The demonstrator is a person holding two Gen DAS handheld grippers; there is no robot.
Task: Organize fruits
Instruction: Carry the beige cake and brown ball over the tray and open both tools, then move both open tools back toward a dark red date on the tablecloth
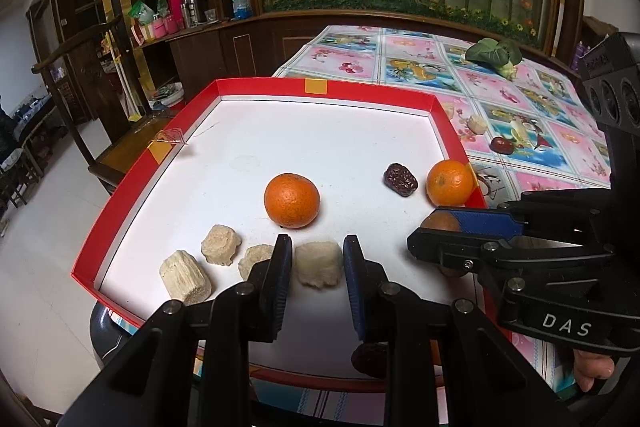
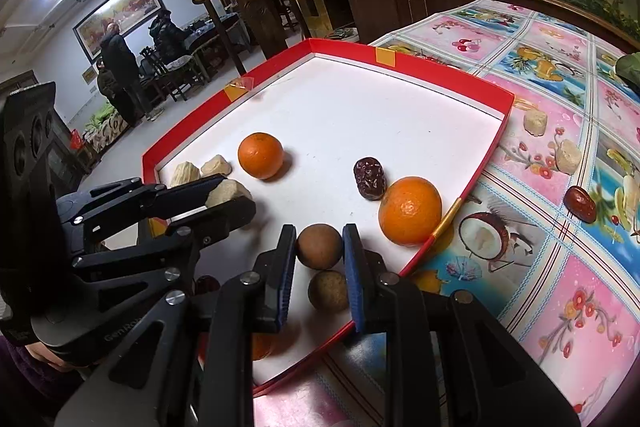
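Note:
A red-rimmed white tray [image 1: 320, 85] [image 2: 412, 57] holds two oranges [image 1: 292, 200] [image 1: 449, 182] [image 2: 260, 155] [image 2: 410, 209], a dark red date [image 1: 400, 179] [image 2: 369, 178], pale sugarcane chunks [image 1: 221, 244] and two brown longans [image 2: 319, 246] [image 2: 329, 290]. My left gripper [image 1: 317, 269] sits around a pale chunk [image 1: 319, 263], its jaws touching both sides. My right gripper [image 2: 319, 261] sits around the brown longan, jaws at both sides; it also shows in the left wrist view [image 1: 460, 227].
Outside the tray on the flowered tablecloth [image 2: 560, 287] lie another date [image 2: 580, 203] [image 1: 502, 145], two pale chunks [image 2: 535, 121] [image 2: 568, 155] and a leafy green vegetable [image 1: 496, 54]. A wooden chair [image 1: 92, 115] and a cabinet stand beyond the table's left edge.

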